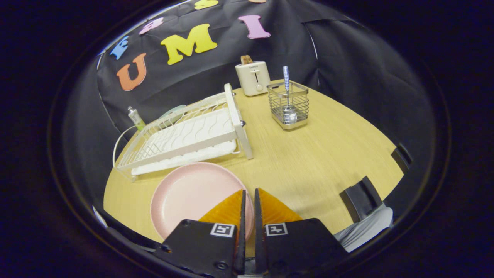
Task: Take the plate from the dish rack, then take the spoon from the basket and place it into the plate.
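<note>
Apparently, fingers point(249, 193) gripping plate point(189, 195) rim.

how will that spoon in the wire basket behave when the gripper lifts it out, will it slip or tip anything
The spoon looks stiff and light, with a slim upright handle, so it may pivot in a pinch. Its bowl looks shiny metal, probably slippery. The wire basket looks small and light, so a snagged spoon could tip or drag it. The tool is nearly shut beside the pink plate.

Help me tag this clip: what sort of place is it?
Likely a staged kitchen tabletop in a booth: a dish rack, a toaster and a wire cutlery basket on a wooden table. The gripper looks nearly closed.
</note>
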`<state>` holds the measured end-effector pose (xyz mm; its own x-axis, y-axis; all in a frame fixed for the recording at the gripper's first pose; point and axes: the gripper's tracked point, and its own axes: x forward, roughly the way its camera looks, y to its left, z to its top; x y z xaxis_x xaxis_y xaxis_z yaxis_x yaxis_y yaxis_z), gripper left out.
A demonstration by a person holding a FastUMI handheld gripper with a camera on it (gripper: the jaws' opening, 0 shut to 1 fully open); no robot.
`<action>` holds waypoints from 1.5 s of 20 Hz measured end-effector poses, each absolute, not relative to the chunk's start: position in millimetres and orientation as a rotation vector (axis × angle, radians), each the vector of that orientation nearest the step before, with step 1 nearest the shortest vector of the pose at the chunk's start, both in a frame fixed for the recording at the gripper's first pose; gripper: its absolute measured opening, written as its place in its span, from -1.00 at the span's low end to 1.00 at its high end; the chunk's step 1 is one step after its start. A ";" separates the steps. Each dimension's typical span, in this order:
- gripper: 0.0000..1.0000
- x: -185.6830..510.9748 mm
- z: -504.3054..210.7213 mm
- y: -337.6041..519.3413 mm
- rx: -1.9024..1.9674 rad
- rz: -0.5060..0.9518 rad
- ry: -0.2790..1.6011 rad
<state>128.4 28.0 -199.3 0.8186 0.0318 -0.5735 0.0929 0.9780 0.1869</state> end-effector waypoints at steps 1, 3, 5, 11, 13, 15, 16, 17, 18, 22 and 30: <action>-0.58 134.0 -196.1 26.1 0.224 -0.026 0.577; -0.13 142.1 -185.1 13.7 0.172 -0.027 0.509; 0.39 151.0 -171.7 -0.5 0.084 -0.045 0.436; 0.96 185.3 -133.3 -35.4 -0.035 -0.045 0.255; 0.98 200.0 -115.6 -45.4 -0.030 -0.029 0.206; 0.98 219.7 -94.0 -60.3 -0.039 -0.046 0.156; 0.98 231.3 -83.8 -69.3 -0.053 -0.067 0.143; 0.98 241.3 -75.3 -75.4 -0.064 -0.080 0.136; 0.99 252.9 -68.0 -80.2 -0.081 -0.082 0.140; 1.00 307.5 -53.7 -91.9 -0.107 -0.060 0.202; 0.92 389.5 -56.7 -118.6 0.062 -0.061 0.325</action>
<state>389.5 -118.6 -56.7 0.9457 -0.0500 -0.3212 0.0701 0.9962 0.0512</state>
